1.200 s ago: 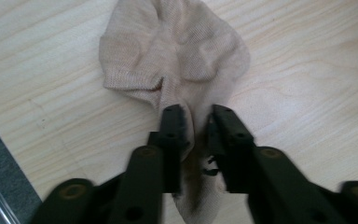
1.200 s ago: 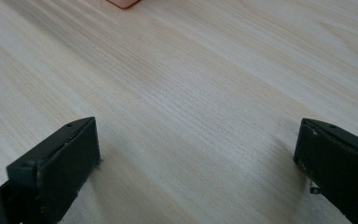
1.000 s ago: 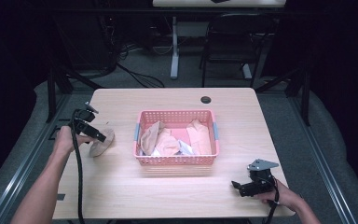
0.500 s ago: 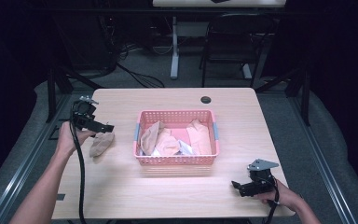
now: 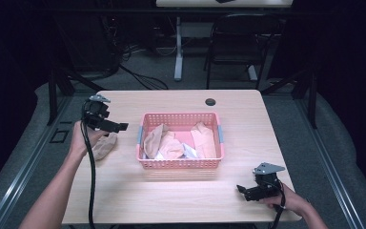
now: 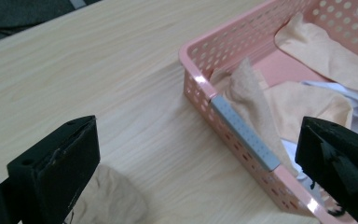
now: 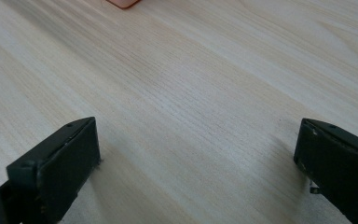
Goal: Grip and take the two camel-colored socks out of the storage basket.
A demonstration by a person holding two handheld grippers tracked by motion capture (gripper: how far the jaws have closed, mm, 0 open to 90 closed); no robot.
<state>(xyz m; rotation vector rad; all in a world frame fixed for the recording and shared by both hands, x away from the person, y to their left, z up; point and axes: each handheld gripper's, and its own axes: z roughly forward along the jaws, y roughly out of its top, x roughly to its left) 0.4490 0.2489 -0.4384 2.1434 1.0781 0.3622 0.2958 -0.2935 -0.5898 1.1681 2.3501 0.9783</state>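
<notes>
A pink perforated basket (image 5: 181, 163) stands mid-table with several beige cloths (image 5: 171, 145) and a white one (image 6: 354, 100) inside. Another beige cloth (image 5: 104, 146) lies on the wood left of the basket. My left gripper (image 5: 119, 127) hovers above that cloth, open and empty, its jaws pointing toward the basket (image 6: 242, 126); the cloth (image 6: 107, 200) shows low between the jaws. My right gripper (image 5: 242, 190) rests low near the front right of the table, open, with bare wood between its jaws.
The wooden table (image 5: 176, 200) has a black cable hole (image 5: 210, 101) at the back. A black chair (image 5: 236, 47) and a white desk leg (image 5: 177, 47) stand on the floor beyond. Metal rails (image 5: 24, 167) run along the left side.
My left gripper has risen off the beige cloth and shifted right toward the basket, leaving the cloth on the table. The right gripper has stayed put.
</notes>
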